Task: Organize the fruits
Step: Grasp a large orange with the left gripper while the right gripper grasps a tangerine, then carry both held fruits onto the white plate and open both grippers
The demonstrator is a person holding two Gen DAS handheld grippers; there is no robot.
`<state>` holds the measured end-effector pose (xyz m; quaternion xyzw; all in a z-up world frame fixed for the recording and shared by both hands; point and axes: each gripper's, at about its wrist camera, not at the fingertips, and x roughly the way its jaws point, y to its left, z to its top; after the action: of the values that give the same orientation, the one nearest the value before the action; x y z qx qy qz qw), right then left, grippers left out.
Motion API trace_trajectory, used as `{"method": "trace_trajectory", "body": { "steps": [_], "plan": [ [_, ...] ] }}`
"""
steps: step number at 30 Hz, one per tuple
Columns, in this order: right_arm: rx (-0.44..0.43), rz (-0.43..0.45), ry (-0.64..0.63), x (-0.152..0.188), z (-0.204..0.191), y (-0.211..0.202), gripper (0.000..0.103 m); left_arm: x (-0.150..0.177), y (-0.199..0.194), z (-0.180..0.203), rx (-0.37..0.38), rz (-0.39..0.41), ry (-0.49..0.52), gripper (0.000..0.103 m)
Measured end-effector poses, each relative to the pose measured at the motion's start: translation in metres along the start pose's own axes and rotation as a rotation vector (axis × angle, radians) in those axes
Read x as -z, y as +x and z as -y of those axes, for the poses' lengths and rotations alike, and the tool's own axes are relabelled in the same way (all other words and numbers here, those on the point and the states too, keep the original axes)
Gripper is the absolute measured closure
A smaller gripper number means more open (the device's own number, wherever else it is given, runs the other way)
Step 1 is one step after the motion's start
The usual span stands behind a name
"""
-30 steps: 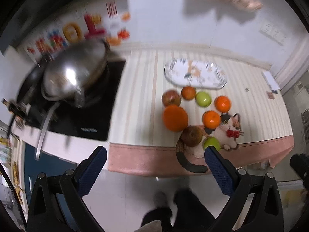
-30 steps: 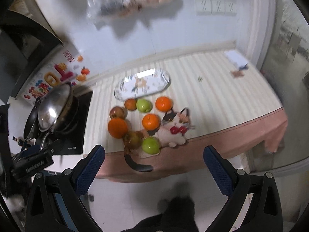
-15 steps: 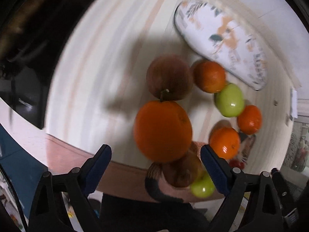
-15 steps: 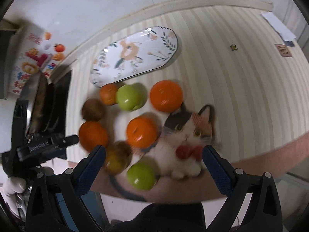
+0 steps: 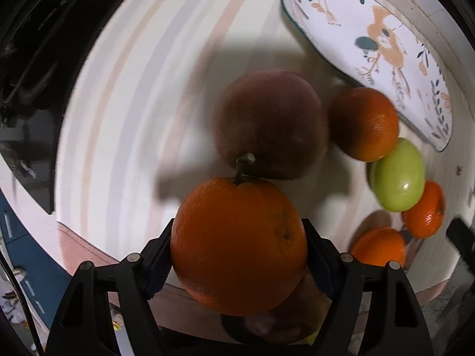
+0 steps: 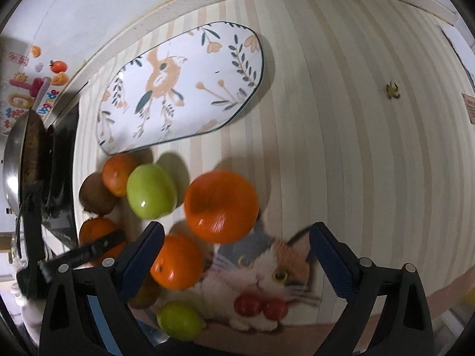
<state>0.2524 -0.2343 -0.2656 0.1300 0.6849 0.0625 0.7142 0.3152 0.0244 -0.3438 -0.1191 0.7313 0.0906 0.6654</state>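
Left gripper [image 5: 239, 255]: jaws just been closing, now clamped on large orange [image 5: 239, 246] near tabletop [image 5: 124, 95] front edge; brown apple [image 5: 271, 124] just behind. Patterned plate [image 6: 181, 86] at back, bare. Right gripper [image 6: 236, 255]: jaws spread wide, just narrowed slightly, gripping nothing, above tangerine [image 6: 221, 206] by cat mat [image 6: 267, 270].
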Motion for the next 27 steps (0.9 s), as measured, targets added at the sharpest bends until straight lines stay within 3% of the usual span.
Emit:
{"method": "trace_trajectory", "body": {
  "steps": [7, 14, 19, 27],
  "plan": [
    [0.005, -0.073, -0.053, -0.017, -0.014, 0.032, 0.019, 0.003, -0.003, 0.002, -0.065, 0.007, 0.058, 0.026],
    [0.001, -0.073, -0.099, -0.021, -0.03, 0.045, 0.034, 0.012, -0.008, -0.007, -0.05, 0.029, 0.056, 0.028],
    [0.049, -0.06, -0.158, -0.02, -0.042, 0.046, 0.034, 0.033, -0.016, 0.0, -0.067, 0.028, 0.081, 0.029],
    [0.046, -0.056, -0.122, -0.013, -0.036, 0.036, 0.035, 0.07, -0.025, -0.026, -0.005, 0.007, 0.049, 0.029]
  ]
}}
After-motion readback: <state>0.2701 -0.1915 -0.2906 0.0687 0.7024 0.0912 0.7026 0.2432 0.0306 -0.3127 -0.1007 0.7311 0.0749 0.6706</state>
